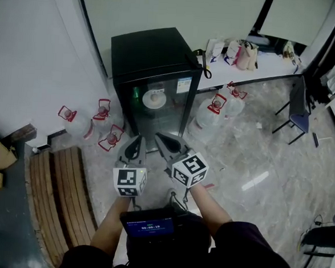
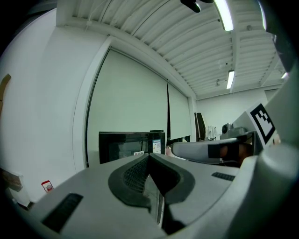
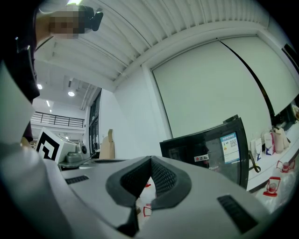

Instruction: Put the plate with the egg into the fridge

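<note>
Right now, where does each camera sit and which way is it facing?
Head view: on the person's head, looking steeply down at the black fridge, floor and water jugs; shows both forearms, the left tongs and the right tongs.
Left gripper view: on the left tongs, looking level along shut jaws toward the fridge and a blind; the right tongs show at right.
Right gripper view: on the right tongs, jaws shut, facing the fridge; the left tongs' marker cube shows at left.
Shared: all three see the fridge, door closed.
</note>
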### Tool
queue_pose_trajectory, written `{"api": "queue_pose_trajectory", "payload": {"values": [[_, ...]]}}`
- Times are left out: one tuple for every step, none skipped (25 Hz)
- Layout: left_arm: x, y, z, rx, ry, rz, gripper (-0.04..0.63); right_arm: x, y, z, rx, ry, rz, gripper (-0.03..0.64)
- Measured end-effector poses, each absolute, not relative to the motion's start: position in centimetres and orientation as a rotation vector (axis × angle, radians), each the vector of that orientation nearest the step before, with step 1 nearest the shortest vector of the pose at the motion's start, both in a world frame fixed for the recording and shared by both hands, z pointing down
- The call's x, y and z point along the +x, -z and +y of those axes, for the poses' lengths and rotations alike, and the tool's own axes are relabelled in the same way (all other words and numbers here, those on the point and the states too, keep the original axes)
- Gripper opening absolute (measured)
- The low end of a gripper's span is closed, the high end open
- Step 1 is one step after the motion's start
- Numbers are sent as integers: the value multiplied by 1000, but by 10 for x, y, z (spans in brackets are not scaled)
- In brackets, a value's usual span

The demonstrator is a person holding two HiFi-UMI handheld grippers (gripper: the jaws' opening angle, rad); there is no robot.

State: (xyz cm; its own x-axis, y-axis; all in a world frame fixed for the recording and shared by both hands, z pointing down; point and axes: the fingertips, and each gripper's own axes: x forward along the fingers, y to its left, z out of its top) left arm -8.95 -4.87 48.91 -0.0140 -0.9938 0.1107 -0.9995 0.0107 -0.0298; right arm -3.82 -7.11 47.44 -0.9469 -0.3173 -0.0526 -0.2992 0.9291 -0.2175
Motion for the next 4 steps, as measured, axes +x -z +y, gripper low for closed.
{"api": "queue_pose_trajectory", "payload": {"values": [[-89,-490,-55,2164,-156,-2194,9,-37,-475,-78,-481,320,3000,9],[-87,-491,-61,2164,-159,-2194,9,-35,-477,-84,-482,324,3001,9],[-86,-493,-66,2162,-163,-2192,9,-33,-479,-91,-484,329,3002,9],[-85,-496,-71,2160,-168,-2190,9,-32,-481,-97,-486,334,3002,9]]}}
